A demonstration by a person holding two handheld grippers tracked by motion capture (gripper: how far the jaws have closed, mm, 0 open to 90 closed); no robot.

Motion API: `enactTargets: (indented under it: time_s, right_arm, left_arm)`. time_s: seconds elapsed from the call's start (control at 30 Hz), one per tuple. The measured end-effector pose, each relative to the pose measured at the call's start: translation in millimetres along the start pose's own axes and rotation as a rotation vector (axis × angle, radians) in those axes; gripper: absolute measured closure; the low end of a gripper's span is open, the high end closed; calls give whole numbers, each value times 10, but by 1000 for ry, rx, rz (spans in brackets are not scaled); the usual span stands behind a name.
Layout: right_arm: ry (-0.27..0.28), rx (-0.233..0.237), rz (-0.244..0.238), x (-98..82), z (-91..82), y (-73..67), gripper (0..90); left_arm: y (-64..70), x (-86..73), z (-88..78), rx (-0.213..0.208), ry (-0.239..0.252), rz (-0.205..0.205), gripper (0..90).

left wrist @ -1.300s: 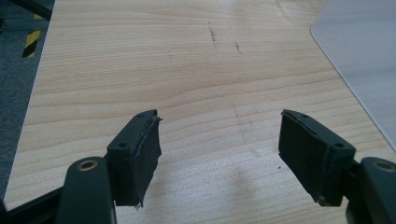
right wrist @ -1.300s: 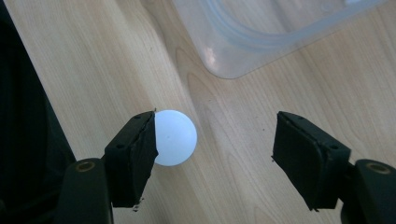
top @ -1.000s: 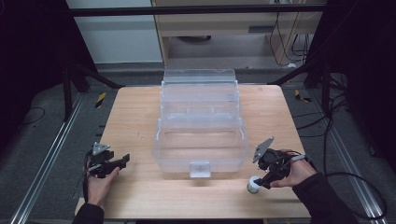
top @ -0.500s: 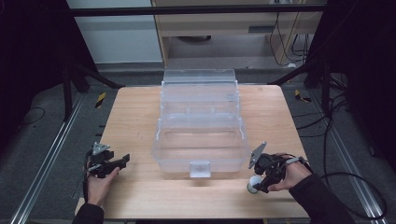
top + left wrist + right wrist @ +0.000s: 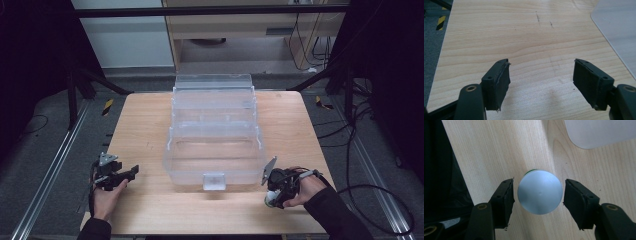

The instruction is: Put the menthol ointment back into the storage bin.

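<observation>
Since a second ago the right gripper (image 5: pixel 272 196) has sunk over the white cap (image 5: pixel 540 191) and its jaws have just been closing, while the left gripper (image 5: pixel 131 172) has kept its place.

In the right gripper view the two black pads (image 5: pixel 506 200) stand on either side of the cap, which lies squarely between them. A thin strip of wood shows between each pad and the cap's rim, so the pads are not pressing on it: the jaws are partly closed around it, holding nothing. A sliver of green shows at the cap's far edge; what it belongs to I cannot tell. The cap is round and pale, seen end on, and sits on the table (image 5: pixel 145 125) near its front edge, at the right, just off the front right corner of the clear box (image 5: pixel 215 150). That rounded corner shows at the top of the right gripper view.

The left gripper, in the person's left hand (image 5: pixel 106 197), is near the front left of the table, well apart from the box. In the left gripper view its jaws stand wide apart over bare wood, with nothing between them, and the box's corner shows at the upper right.

The box stands mid-table, its tiers stepping back away from the person, a latch (image 5: pixel 214 181) on its near wall.
</observation>
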State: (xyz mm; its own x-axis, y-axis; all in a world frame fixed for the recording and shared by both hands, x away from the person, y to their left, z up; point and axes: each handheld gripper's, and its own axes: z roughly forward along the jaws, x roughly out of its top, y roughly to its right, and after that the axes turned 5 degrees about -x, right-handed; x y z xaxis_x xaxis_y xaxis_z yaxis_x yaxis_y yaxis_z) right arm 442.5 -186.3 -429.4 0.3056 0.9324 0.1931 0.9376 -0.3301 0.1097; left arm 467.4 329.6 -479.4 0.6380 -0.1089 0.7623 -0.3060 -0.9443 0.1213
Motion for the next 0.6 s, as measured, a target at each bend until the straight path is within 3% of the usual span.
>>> enactTargets:
  time_s: [0.6]
  right_arm:
    - [-48, 23, -1, 41, 78, 26, 497]
  left_arm:
    - [12, 3, 10, 3, -6, 9, 291]
